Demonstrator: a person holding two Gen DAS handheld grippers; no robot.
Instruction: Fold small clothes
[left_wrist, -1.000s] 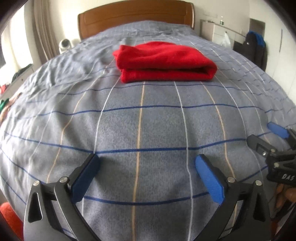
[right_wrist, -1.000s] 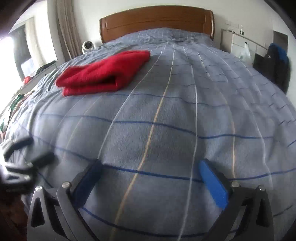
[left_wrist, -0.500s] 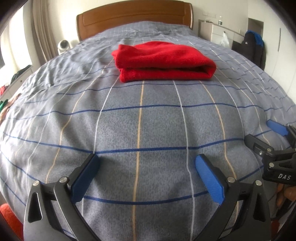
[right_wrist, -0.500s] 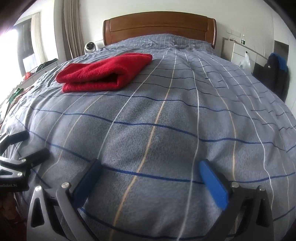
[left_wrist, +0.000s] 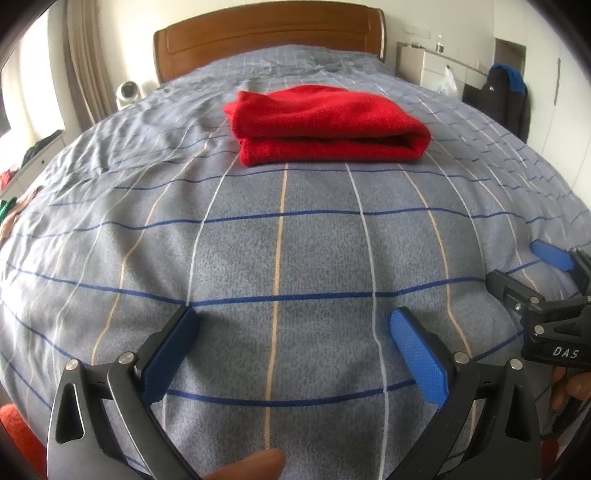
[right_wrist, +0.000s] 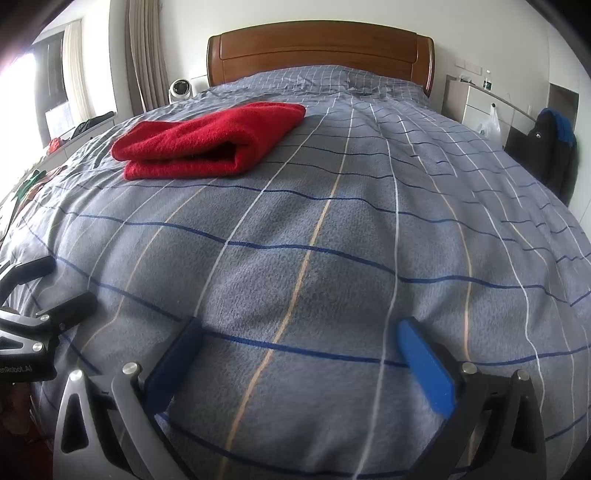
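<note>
Count: one red garment (left_wrist: 325, 123), two grippers, one bed. Left gripper (left_wrist: 293, 345) sits low over the near part of the grey checked bedspread (left_wrist: 280, 251), blue pads spread wide, nothing between them. Right gripper (right_wrist: 299, 352) is likewise spread and empty, just beside the left one; each shows at the edge of the other's view. The garment lies folded into a thick rectangle on the far middle of the bed, well apart from both tools, rounded fold facing right, two layered edges facing near-left, fleecy surface. Wooden headboard (left_wrist: 269, 40) beyond. Versus a second ago: garment unchanged in shape and place; both grippers stay open, views slightly shifted only.
</note>
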